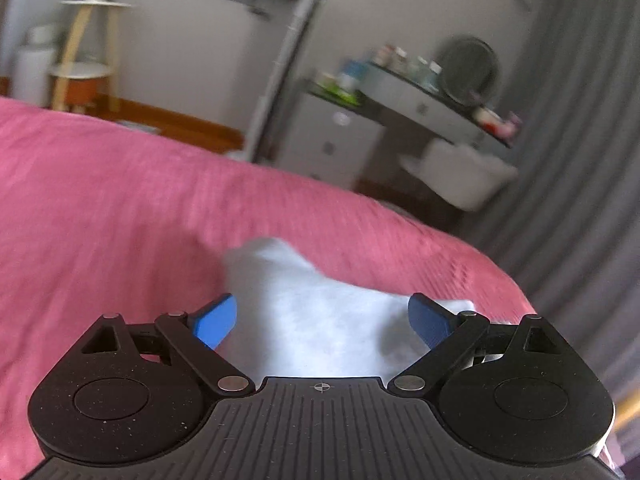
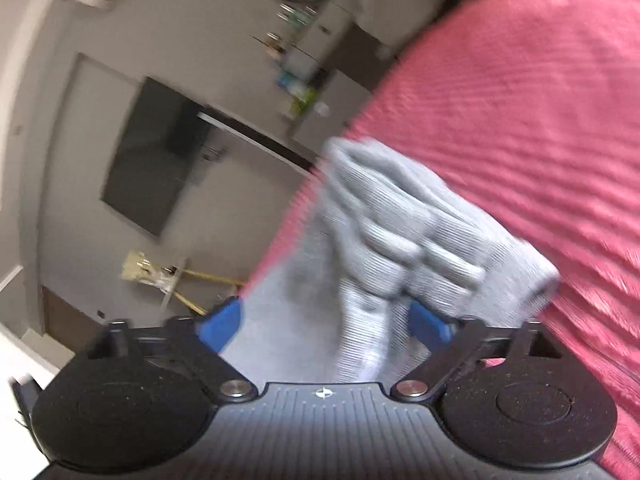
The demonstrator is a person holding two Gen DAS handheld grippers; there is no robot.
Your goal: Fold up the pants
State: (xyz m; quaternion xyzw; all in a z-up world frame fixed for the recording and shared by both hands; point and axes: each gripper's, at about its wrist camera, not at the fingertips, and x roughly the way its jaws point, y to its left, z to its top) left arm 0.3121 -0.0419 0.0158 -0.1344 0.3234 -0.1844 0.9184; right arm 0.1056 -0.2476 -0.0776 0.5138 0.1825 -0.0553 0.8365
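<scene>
Both my views are smeared with motion, so fine detail is hard to read. In the left wrist view the pants (image 1: 320, 320) show only as a pale, soft blur, their near part cut off behind my own black housing; I cannot make out a waistband or legs there. They lie on the pink bedspread (image 1: 120, 208), a ribbed, woven cover, near its rounded edge, where the grey curtain (image 1: 580, 200) hangs beyond. My left gripper (image 1: 322, 318) stands wide, its blue pads well apart with cloth lying between them, neither pad visibly pressing.

In the right wrist view the picture is tilted. The pants (image 2: 420, 232) are grey ribbed knit, bunched in thick folds at the bedspread's (image 2: 520, 120) edge. My right gripper (image 2: 324, 320) is spread wide too; cloth drapes over the right pad and partly hides it, but I see no pinch.
</scene>
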